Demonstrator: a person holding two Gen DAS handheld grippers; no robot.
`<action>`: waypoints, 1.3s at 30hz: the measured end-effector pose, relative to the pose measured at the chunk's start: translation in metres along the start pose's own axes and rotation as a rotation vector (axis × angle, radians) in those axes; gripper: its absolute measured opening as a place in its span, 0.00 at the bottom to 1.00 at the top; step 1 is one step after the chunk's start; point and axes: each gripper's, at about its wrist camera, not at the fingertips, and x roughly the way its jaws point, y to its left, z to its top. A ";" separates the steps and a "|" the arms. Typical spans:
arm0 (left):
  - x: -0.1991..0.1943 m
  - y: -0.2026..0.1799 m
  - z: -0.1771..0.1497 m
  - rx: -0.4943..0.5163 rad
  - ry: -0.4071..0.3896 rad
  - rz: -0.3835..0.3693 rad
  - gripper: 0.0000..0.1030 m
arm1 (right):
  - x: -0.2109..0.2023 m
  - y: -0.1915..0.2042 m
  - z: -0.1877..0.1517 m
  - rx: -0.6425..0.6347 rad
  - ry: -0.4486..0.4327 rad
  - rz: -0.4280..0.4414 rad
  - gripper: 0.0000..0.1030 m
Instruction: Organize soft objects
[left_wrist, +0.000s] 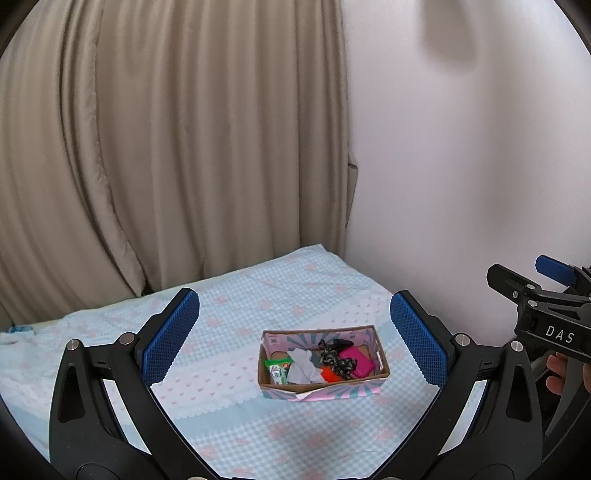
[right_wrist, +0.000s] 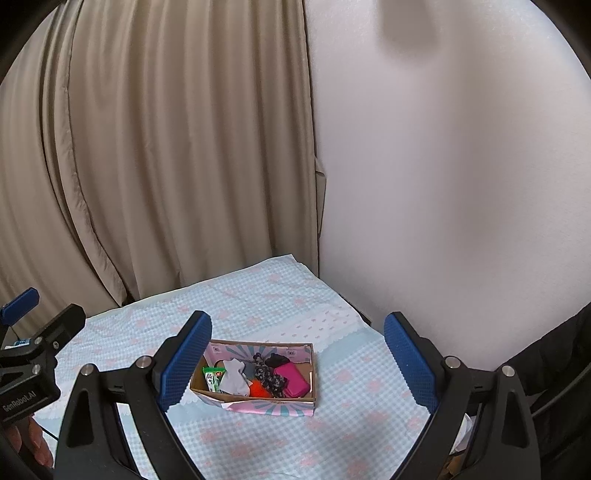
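A small cardboard box (left_wrist: 383, 370) with pink-and-teal sides sits on the bed, also in the right wrist view (right_wrist: 314, 369). Inside lie a green packet (left_wrist: 277, 371), a grey-white cloth (left_wrist: 303, 367), an orange item (left_wrist: 328, 376), a patterned dark scrunchie (left_wrist: 334, 357) and a pink pouch (left_wrist: 357, 362). The same things show in the right wrist view: packet (right_wrist: 213, 379), cloth (right_wrist: 236, 378), pouch (right_wrist: 291, 380). My left gripper (left_wrist: 295, 339) is open and empty, above and short of the box. My right gripper (right_wrist: 297, 360) is open and empty too, held back from the box.
The bed (left_wrist: 236, 295) has a light blue checked cover with pink hearts. A beige curtain (left_wrist: 177, 147) hangs behind it and a white wall (left_wrist: 461, 166) stands at the right. The other gripper shows at each view's edge (left_wrist: 546, 314) (right_wrist: 33, 354).
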 end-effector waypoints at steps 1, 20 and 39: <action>0.000 0.000 0.000 -0.001 0.000 0.000 1.00 | 0.000 -0.001 0.000 0.000 -0.003 -0.001 0.90; -0.009 -0.010 0.000 0.013 -0.021 -0.014 1.00 | -0.013 -0.008 0.003 0.010 -0.024 -0.012 0.90; -0.017 -0.018 0.004 0.015 -0.073 0.036 1.00 | -0.017 -0.015 0.005 0.016 -0.025 -0.008 0.90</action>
